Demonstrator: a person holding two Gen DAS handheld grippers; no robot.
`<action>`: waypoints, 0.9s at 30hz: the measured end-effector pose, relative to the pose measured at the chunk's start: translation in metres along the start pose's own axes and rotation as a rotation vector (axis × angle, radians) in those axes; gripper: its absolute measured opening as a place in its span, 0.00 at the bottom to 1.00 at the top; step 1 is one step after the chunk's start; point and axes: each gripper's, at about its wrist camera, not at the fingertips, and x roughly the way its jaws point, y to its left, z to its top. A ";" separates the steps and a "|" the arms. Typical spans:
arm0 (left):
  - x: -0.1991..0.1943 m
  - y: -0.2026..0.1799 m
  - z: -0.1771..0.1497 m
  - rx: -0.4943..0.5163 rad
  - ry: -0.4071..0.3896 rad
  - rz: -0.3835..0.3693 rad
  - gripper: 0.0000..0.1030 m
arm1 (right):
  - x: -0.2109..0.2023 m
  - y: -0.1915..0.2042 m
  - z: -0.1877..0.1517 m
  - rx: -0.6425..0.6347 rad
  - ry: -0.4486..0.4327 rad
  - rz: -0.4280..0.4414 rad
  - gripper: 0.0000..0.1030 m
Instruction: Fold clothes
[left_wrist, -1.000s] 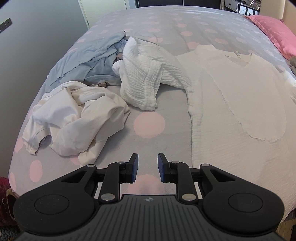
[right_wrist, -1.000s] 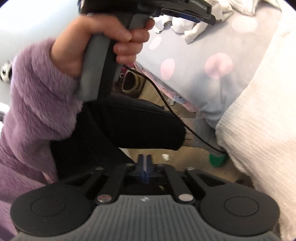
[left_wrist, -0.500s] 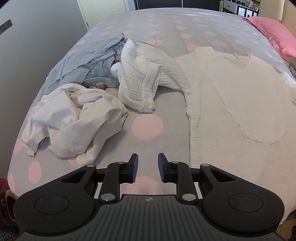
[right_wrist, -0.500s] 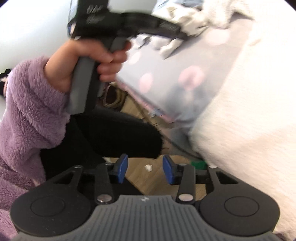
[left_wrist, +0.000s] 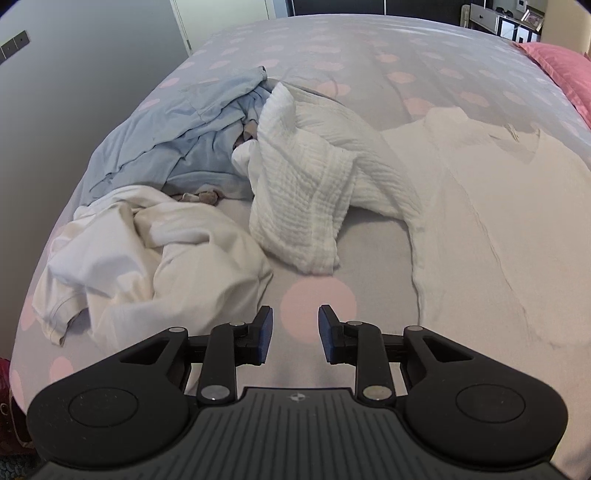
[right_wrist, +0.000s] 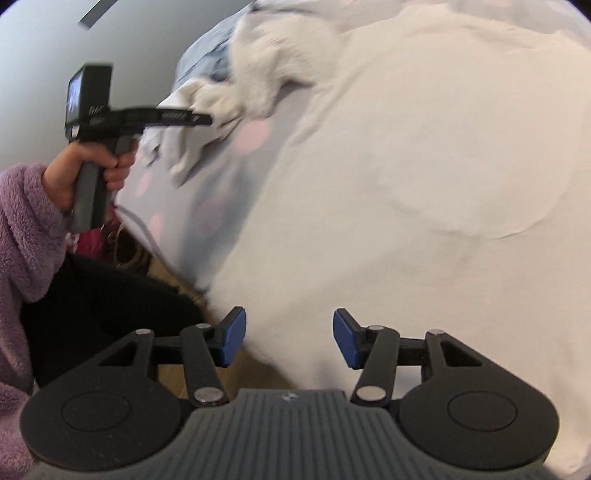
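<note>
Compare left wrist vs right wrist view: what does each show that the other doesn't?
Left wrist only: the pink pillow, the dresser, and the left gripper head-on, jaws opening over bare duvet.

Right wrist only: the person's hand on the left gripper's handle, the purple fleece sleeve, and the right gripper, jaws opening, nothing clamped.

Both: the spread cream top, crumpled white garments, blue garment, polka-dot duvet.

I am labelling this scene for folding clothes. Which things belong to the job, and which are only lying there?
Job: flat white garment, crumpled white top, cream shirt, blue garment.

Lying about: pink pillow, polka-dot bedcover, shoes on the floor.
</note>
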 end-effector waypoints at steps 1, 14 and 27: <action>0.006 -0.001 0.005 0.005 -0.001 -0.002 0.24 | -0.004 -0.009 0.004 0.015 -0.010 -0.010 0.54; 0.079 -0.052 0.044 0.154 -0.041 0.102 0.43 | -0.022 -0.084 0.053 0.104 -0.077 -0.134 0.63; 0.101 -0.044 0.055 0.073 -0.050 0.215 0.21 | -0.021 -0.101 0.048 0.135 -0.035 -0.155 0.63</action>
